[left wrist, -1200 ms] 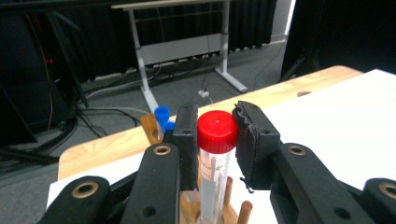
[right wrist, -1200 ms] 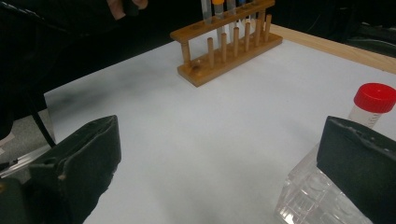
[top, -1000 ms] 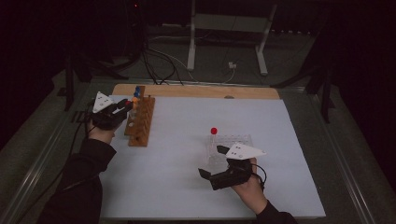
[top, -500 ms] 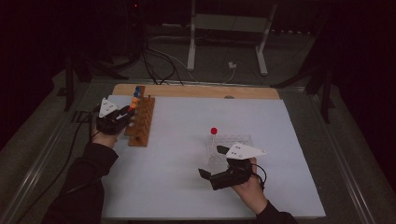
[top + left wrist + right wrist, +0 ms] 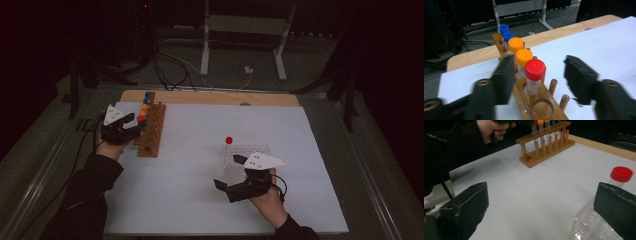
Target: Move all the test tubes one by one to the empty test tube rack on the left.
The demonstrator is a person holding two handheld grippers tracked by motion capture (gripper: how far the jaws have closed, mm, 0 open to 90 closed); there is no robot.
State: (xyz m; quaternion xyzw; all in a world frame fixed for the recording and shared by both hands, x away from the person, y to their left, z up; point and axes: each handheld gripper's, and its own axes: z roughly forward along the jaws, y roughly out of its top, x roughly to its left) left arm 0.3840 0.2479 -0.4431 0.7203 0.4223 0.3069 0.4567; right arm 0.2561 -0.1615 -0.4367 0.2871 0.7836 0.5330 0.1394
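Now I'm opening the left hand-held gripper (image 5: 537, 75) around the red-capped tube (image 5: 535, 76) in the wooden rack (image 5: 151, 131) by the counter's far-left corner; I should back off straight, jaws clear of its cap.

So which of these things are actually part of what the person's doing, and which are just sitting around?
In the job:
- red-capped tube, standing in the wooden rack
- left gripper, jaws just opened off that tube
- orange-capped tubes and blue-capped tubes
- clear rack with its own red-capped tube

Lying about:
- cables
- metal stand
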